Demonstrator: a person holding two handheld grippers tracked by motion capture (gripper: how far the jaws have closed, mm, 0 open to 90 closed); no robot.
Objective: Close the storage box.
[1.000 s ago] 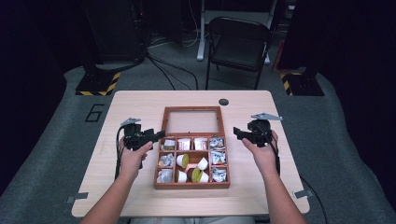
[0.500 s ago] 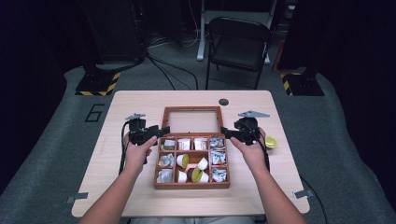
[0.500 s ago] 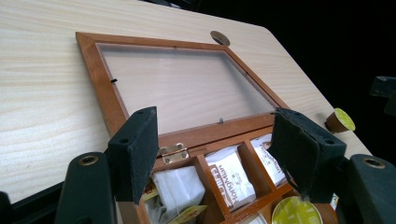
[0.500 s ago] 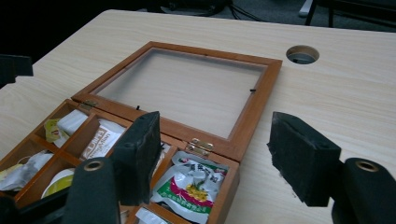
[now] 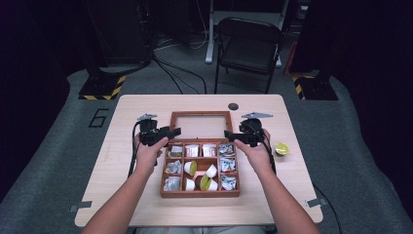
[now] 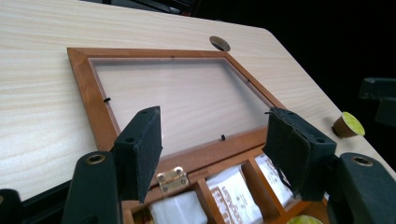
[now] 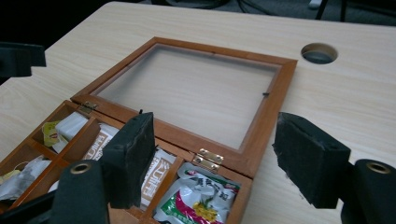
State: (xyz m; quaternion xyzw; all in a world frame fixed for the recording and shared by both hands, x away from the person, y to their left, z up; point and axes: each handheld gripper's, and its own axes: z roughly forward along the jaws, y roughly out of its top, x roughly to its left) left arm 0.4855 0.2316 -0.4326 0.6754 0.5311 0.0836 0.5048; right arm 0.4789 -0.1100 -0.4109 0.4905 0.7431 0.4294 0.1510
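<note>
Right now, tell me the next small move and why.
Probably move the left gripper, its fingers just closing on nothing, and the right gripper, just opening, empty, out to the side rails of the lid: it lies open flat behind the box.

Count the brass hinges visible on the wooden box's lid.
2. One hinge joins the glass lid to the box at the right gripper's end, the other hinge at the far end.

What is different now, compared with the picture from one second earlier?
Both hands moved inward to the wooden box. The left gripper, jaws just closing, and the right gripper, jaws just opening, now point at the lid, gripping nothing. The lid lies open as before; the capsule is now uncovered.
</note>
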